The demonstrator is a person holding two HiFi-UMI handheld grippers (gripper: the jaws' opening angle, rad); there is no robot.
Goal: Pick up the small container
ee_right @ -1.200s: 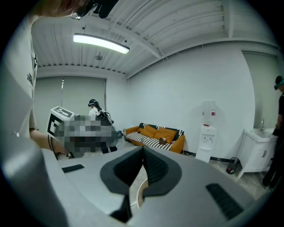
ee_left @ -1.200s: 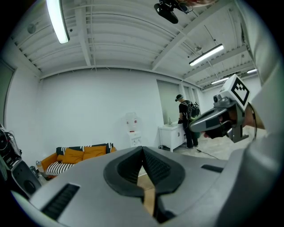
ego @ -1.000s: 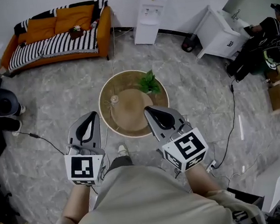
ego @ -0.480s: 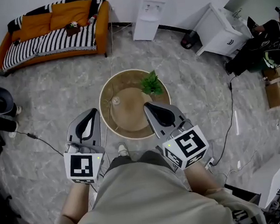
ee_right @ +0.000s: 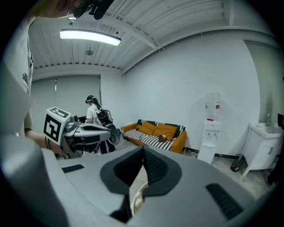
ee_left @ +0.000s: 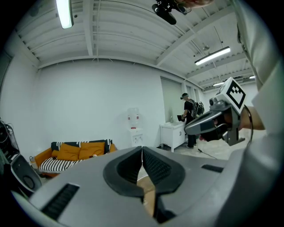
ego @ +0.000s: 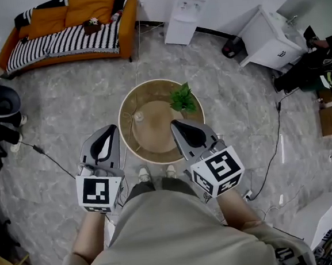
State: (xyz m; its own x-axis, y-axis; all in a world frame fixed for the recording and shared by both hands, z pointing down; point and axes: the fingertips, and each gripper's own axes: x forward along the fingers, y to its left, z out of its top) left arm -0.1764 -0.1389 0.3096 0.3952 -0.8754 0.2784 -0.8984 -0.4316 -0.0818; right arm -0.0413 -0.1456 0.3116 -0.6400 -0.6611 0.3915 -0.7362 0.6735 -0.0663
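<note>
The container (ego: 137, 117) stands on the left part of the round bench (ego: 126, 139), a small pale thing well apart from the plant (ego: 183, 97) at the far right side of the top. Both grippers hang over the near rim and point across the bench. The left gripper (ego: 110, 130) has its fingers pressed fully together with nothing between them, and the right gripper (ego: 176, 124) is the same, fingers meeting along one line and empty. From the left fingers the container lies ahead and a little to the right, with bare bench top between. From the right fingers it lies ahead and off to the left, about as far forward but further across. The left gripper looks the nearer of the two, and its line of reach is almost straight, so I judge it the natural one for the pick. The container is too small in the head view to tell its shape or long axis for sure, though it seems to stand upright. Neither gripper view shows it, only a strip of the bench below the closed fingers. Whichever gripper goes, its fingers would have to open before they come round the container, and the approach should keep clear of the plant
</note>
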